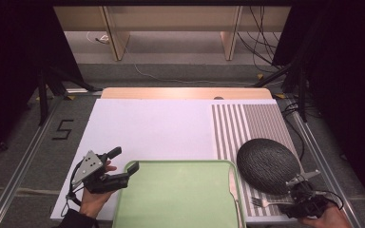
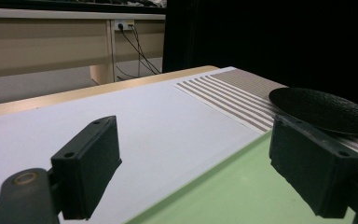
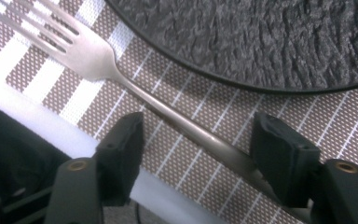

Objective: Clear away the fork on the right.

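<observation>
While the left gripper [image 1: 120, 166] hovers with jaws spread at the green tray's [image 1: 180, 199] left corner, the right gripper [image 3: 196, 149] straddles the fork [image 3: 121, 79] handle on the striped placemat [image 1: 247, 123], jaws apart, beside the black plate [image 1: 267, 164].

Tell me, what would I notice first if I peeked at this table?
Probably the big light-green tray at the near edge, with the left gripper open at its corner. Then the dark bumpy plate on the striped mat to the right, and a silver fork lying between the right gripper's open jaws.
</observation>
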